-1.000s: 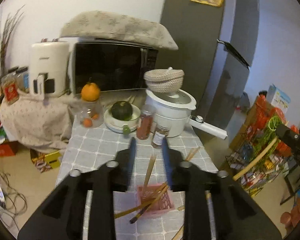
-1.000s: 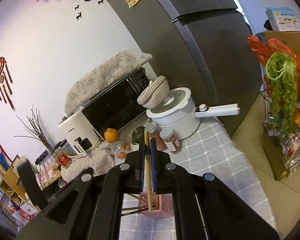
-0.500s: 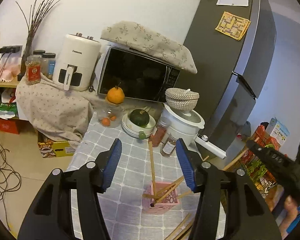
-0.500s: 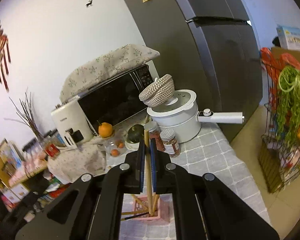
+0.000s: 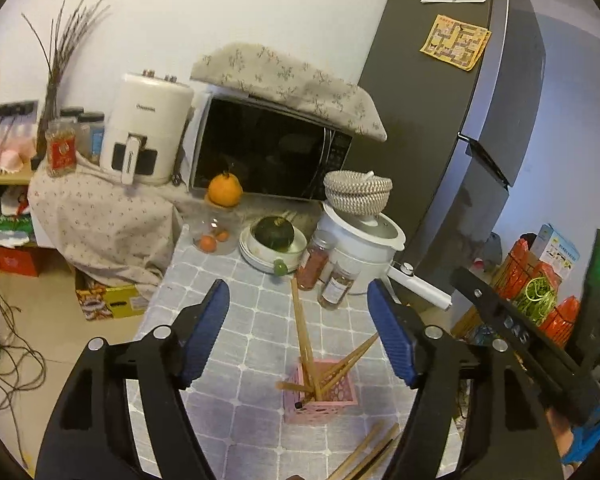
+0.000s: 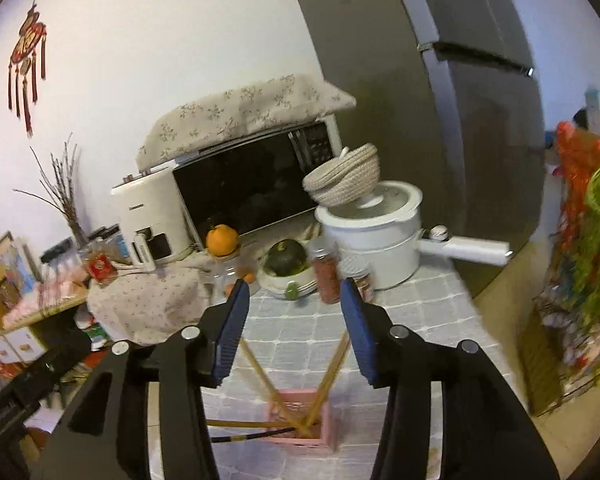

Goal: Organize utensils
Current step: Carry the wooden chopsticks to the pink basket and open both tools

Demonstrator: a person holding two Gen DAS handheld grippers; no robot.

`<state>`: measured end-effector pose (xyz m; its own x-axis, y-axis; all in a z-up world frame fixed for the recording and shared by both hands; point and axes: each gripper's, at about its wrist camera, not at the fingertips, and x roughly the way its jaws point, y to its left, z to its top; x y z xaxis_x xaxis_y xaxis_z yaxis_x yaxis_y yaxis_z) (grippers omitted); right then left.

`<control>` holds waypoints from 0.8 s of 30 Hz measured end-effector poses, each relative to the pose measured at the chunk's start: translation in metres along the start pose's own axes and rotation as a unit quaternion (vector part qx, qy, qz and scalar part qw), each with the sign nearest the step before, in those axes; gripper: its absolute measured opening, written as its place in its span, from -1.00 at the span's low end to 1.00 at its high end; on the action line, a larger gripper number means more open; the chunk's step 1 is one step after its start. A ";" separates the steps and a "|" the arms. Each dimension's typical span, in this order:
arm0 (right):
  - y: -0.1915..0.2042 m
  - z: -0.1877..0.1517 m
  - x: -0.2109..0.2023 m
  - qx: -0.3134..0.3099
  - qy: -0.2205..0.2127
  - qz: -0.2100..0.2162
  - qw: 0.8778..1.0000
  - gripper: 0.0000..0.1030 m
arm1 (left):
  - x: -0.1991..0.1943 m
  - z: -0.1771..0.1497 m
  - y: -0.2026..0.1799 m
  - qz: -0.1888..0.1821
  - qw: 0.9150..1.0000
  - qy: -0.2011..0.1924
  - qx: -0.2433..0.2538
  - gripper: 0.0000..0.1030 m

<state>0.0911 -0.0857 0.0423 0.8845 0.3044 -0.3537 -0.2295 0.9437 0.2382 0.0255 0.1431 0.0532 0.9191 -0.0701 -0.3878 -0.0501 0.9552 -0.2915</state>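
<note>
Left gripper (image 5: 298,332) and right gripper (image 6: 294,326) are being held above the pink holder (image 5: 320,398) of chopsticks (image 5: 302,340), jaws spread, nothing gripped.

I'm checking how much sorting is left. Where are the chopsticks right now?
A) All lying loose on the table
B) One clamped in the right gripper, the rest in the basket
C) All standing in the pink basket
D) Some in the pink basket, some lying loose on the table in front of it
D: several chopsticks lean inside the pink basket, while loose chopsticks lie on the table nearer the camera; both the left gripper and right gripper are open and hold nothing.
</note>
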 end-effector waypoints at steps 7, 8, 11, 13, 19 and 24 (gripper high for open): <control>0.004 -0.014 -0.028 -0.027 -0.020 -0.039 0.999 0.25 | -0.003 -0.009 -0.016 0.028 0.999 -0.002 0.030 0.58; 0.003 -0.017 -0.031 -0.025 -0.023 -0.044 0.998 0.29 | -0.003 -0.010 -0.017 0.029 0.999 -0.002 0.032 0.61; -0.001 -0.025 -0.039 -0.022 -0.028 -0.066 0.997 0.45 | -0.004 -0.015 -0.020 0.033 0.999 -0.001 0.036 0.75; -0.004 -0.029 -0.039 -0.021 -0.021 -0.081 0.996 0.56 | -0.004 -0.018 -0.024 0.038 0.998 -0.002 0.043 0.80; -0.021 -0.043 -0.046 -0.005 -0.012 -0.122 0.992 0.78 | -0.001 -0.031 -0.033 0.045 0.997 0.007 0.066 0.84; -0.036 -0.052 -0.049 0.006 0.001 -0.145 0.989 0.88 | 0.000 -0.041 -0.041 0.049 0.995 0.012 0.082 0.86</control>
<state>0.0350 -0.1273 0.0041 0.9117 0.0209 -0.4103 0.0386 0.9899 0.1362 0.0118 0.0925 0.0291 0.9029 0.0205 -0.4295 -0.0730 0.9917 -0.1061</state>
